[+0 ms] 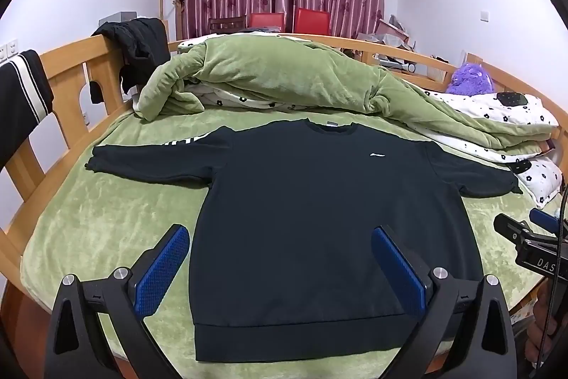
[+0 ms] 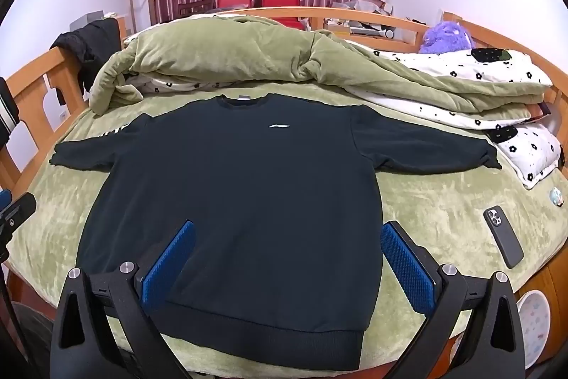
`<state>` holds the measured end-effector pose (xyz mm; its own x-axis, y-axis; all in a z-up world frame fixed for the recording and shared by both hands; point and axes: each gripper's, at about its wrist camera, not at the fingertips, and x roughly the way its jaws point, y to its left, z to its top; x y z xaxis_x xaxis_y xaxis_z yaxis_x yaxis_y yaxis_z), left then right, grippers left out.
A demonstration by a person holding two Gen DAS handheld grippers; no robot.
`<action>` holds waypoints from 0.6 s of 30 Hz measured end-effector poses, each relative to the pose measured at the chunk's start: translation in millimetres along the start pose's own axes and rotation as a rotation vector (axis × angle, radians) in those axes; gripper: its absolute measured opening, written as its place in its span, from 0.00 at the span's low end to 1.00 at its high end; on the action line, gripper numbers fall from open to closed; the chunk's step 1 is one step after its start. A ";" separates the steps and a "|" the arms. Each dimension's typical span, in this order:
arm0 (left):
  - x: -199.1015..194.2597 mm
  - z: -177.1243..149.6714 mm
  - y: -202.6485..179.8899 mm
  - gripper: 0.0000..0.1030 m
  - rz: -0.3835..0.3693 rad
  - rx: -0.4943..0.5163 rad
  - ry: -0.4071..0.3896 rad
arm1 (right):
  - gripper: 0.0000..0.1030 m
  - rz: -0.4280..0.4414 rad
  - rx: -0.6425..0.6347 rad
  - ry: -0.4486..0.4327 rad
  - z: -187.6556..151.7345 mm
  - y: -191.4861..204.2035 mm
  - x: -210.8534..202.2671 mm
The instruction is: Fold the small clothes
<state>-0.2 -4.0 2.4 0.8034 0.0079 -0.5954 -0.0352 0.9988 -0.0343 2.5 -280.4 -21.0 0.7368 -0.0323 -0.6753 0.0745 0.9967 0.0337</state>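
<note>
Left wrist view first — the sweatshirt [image 1: 312, 208] lies flat and face up on the green bed cover [image 1: 99, 229], collar toward the heaped quilt [image 1: 269, 73] at the far side, hem nearest the camera, both sleeves spread out sideways. Going from the left: the left sleeve [image 1: 142, 158] stretches toward the wooden bed rail [image 1: 67, 84], its cuff lying free on the cover; the left tongs [image 1: 280, 267] hang above the lower left part of the body, spread wide and grasping nothing. Further right, in the right wrist view, the right tongs [image 2: 285, 260] hover over the lower right part of the body, likewise released and empty, and the right sleeve [image 2: 426, 148] reaches out toward the flowered pillow [image 2: 532, 158]; a phone [image 2: 504, 237] lies on the cover just beyond the hem's right corner. By my reading no fold has been made yet — the garment is only laid out. The next move calls for each pair of tongs to go to a sleeve or side edge, pinch a single layer, and bring it inward across the chest, keeping clear of the phone.
</note>
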 end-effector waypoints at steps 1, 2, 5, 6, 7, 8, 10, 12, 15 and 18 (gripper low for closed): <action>-0.6 0.0 0.5 1.00 -0.001 0.000 -0.001 | 0.99 0.000 0.000 0.000 0.1 0.5 0.3; -0.6 0.0 0.7 1.00 0.000 0.000 -0.001 | 0.99 0.001 0.000 -0.002 0.0 -0.3 -0.8; -0.4 0.1 0.8 1.00 -0.001 0.000 -0.002 | 0.99 0.001 0.001 -0.002 -0.2 0.6 -1.0; -0.6 -0.1 0.3 1.00 -0.001 0.002 -0.002 | 0.99 0.002 0.000 -0.002 -0.5 0.6 -0.9; -0.8 -0.3 -0.4 1.00 0.001 0.002 -0.002 | 0.99 0.002 0.001 -0.002 -0.6 0.9 -0.9; -0.6 -0.1 0.0 1.00 0.001 0.002 -0.002 | 0.99 0.001 0.000 -0.002 -0.8 1.0 -0.9; -0.7 -0.1 -0.2 1.00 0.001 0.003 -0.002 | 0.99 0.002 0.000 -0.002 -0.9 1.1 -0.7; -1.0 -0.3 -0.4 1.00 0.002 0.003 -0.002 | 0.99 0.001 0.000 -0.002 -0.8 1.1 -0.6; -0.7 0.0 -0.3 1.00 0.002 0.003 -0.003 | 0.99 0.002 0.001 -0.002 -0.6 0.9 -0.6; -1.0 -0.2 -0.4 1.00 0.001 0.004 -0.002 | 0.99 0.003 0.002 -0.001 -0.8 0.9 -0.6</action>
<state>-1.1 -4.4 2.9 0.8047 0.0089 -0.5936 -0.0337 0.9990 -0.0308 1.6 -279.4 -21.1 0.7379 -0.0290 -0.6742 0.0735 0.9966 0.0376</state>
